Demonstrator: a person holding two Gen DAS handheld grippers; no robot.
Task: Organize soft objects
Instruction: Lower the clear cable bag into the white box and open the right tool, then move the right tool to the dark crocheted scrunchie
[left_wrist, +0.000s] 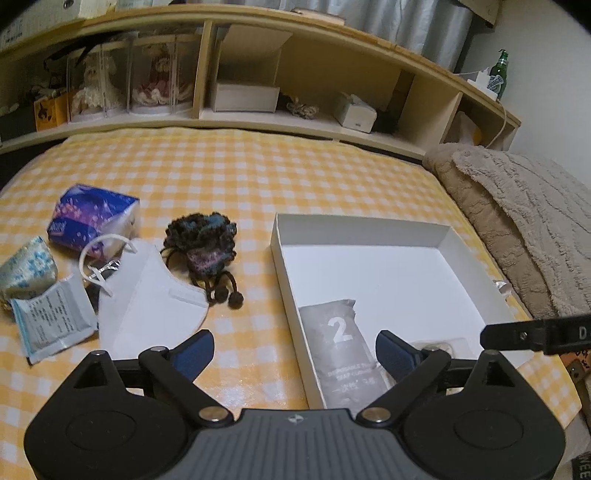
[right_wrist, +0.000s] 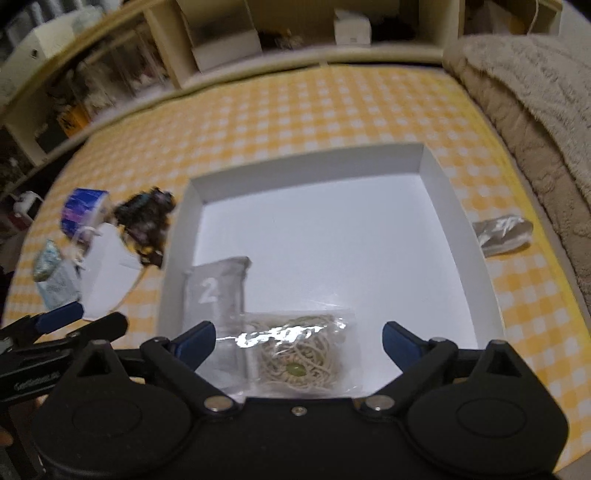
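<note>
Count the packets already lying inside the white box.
2. The grey packet marked 2 lies against the white box's left wall; the clear bag of cord lies beside it, at the near edge. The tools may hide more.

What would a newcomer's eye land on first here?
Probably the shallow white cardboard box on the yellow checked bedspread, holding a grey packet marked 2 and a clear bag of beige cord at its near edge. Left of it lies a cluster: white face mask, dark crocheted pouch, purple tissue pack.
</note>
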